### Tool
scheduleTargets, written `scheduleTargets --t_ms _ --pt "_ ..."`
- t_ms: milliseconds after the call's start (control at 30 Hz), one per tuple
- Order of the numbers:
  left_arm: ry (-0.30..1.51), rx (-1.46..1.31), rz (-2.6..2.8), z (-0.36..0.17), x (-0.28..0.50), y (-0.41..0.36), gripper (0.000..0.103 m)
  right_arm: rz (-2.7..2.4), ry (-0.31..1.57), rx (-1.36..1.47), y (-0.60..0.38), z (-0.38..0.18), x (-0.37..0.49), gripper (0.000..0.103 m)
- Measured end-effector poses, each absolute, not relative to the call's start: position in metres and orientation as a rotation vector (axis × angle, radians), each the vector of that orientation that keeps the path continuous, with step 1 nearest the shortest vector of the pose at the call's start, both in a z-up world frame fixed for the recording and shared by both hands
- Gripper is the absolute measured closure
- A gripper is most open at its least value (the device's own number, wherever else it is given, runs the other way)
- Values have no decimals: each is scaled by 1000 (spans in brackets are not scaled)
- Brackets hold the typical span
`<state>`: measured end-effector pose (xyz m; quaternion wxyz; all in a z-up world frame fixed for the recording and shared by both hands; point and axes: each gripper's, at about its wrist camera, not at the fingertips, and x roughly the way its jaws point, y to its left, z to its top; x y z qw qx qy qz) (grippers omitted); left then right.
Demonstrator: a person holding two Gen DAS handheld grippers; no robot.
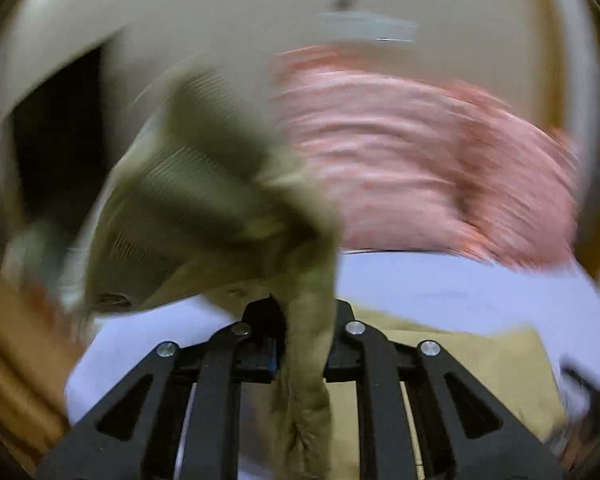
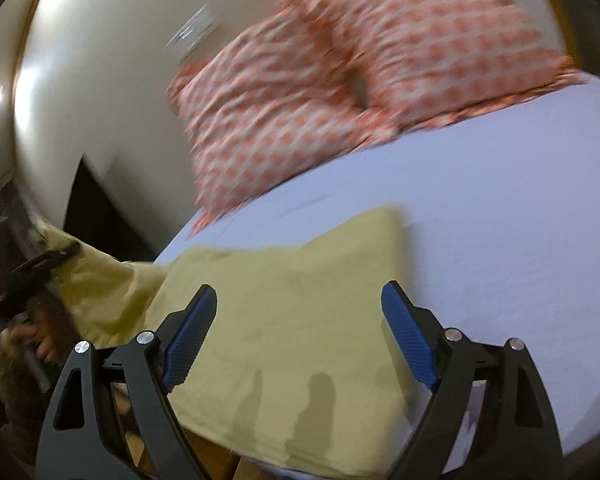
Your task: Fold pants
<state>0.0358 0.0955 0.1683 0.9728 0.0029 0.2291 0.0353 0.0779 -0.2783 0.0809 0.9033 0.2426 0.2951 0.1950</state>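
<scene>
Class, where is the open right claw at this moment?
The right claw hangs open above the pants on the bed sheet, pillows beyond.

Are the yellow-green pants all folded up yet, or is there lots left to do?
Not yet. Part of the yellow-green cloth pants already lies flat on the pale lavender bedsheet. The left gripper is shut on a bunched end, lifted up. The right gripper hangs open over the flat part. That lifted end is not laid down yet.
</scene>
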Motion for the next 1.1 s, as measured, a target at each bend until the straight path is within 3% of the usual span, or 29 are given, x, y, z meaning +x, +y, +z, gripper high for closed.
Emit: scheduleTargets --t_ms 67,200,367,500,533,600,700,733,900,1100 --pt "452 148 -117 164 35 24 86 323 580 534 -306 84 72 17" --pt "544 426 -412 97 22 -90 86 245 555 600 -347 85 62 17" --pt "665 589 -481 27 11 -125 83 274 628 619 -357 80 77 17" --pt "654 504 -540 45 -10 -101 76 361 738 614 -341 68 105 20" --pt "656 459 -570 54 -15 -91 72 380 772 597 -335 64 113 25" --pt "641 361 -623 74 -22 -73 50 389 824 553 -324 58 122 36" --pt "602 188 -539 101 -1 -24 33 432 874 522 -312 51 134 52" --pt "605 141 -452 104 15 -4 32 458 881 520 -308 49 136 58" --pt "842 -138 -274 70 101 78 33 515 883 563 -307 42 146 62" --pt "971 -229 -350 39 133 82 32 582 899 581 -305 43 155 64"
